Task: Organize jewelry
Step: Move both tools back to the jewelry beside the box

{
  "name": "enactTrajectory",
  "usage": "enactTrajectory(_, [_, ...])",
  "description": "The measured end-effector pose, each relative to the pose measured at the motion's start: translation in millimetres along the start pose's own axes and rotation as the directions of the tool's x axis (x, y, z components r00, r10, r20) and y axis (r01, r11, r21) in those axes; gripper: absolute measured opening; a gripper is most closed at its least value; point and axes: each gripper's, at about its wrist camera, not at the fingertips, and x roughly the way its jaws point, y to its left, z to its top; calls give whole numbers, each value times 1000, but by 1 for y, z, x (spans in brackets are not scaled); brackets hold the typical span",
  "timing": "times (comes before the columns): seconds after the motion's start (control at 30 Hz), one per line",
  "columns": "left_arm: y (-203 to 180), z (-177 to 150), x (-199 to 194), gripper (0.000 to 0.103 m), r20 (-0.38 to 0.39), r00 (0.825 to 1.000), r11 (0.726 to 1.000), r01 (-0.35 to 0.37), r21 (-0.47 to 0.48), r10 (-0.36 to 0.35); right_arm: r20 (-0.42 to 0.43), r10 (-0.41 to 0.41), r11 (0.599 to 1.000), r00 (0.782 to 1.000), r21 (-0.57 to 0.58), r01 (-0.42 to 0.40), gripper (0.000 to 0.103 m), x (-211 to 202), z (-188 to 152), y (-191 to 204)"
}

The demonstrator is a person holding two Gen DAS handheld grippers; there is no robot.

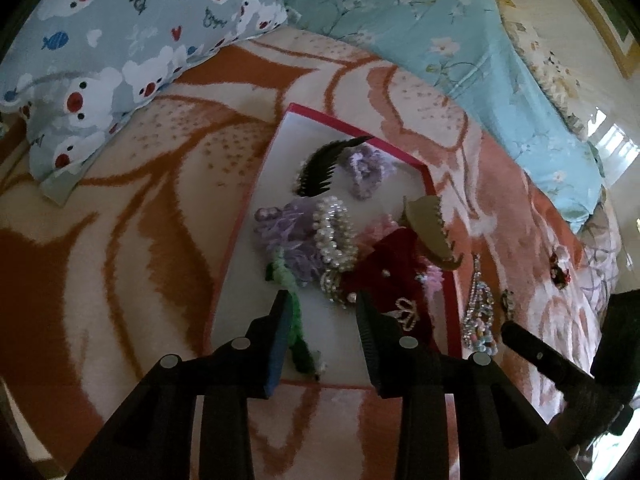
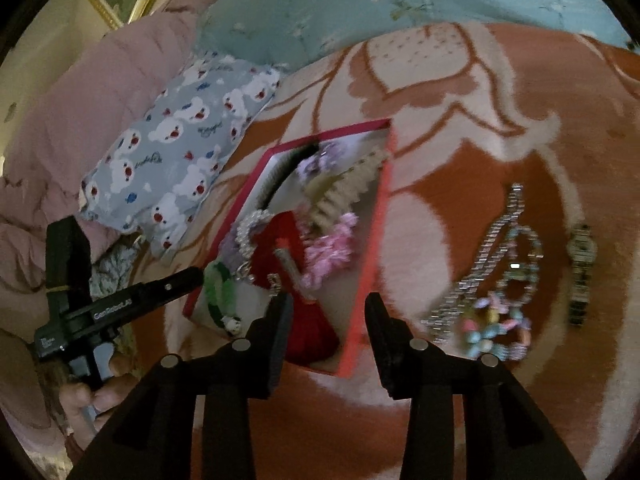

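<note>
A red-rimmed white tray (image 1: 256, 184) lies on the blanket and holds hair clips, scrunchies, a pearl bracelet (image 1: 334, 236), a red velvet bow (image 1: 386, 268) and a green scrunchie (image 1: 288, 280). My left gripper (image 1: 324, 304) is open and empty just above the tray's near end. In the right wrist view the tray's rim (image 2: 372, 240) is ahead. My right gripper (image 2: 328, 308) is open and empty above the tray's near corner. A rhinestone necklace (image 2: 480, 264), a pastel bead bracelet (image 2: 496, 332) and a watch (image 2: 582, 268) lie on the blanket to its right.
A bear-print pillow (image 1: 120, 48) lies at the far left and a light blue floral quilt (image 1: 440, 40) at the back. The orange and white blanket (image 1: 120, 240) covers the bed. A small red ornament (image 1: 560, 268) lies at the far right.
</note>
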Motion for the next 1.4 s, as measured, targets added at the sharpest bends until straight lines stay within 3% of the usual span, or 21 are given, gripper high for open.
enactTrajectory(0.73, [-56,-9,-9,34,-24,998,991,67,113,-64,114,-152,974,982,183,129,40,-69,0,-94])
enactTrajectory(1.07, [-116,-30,12,35,-106,987,962,144,233,-122,89,-218,960,972,200,197,40,-71,-10,-118])
enactTrajectory(1.4, [-150,-43,50,35,-184,975,946,169,276,-121,43,-279,948,959,173,268,40,-53,-2,-129])
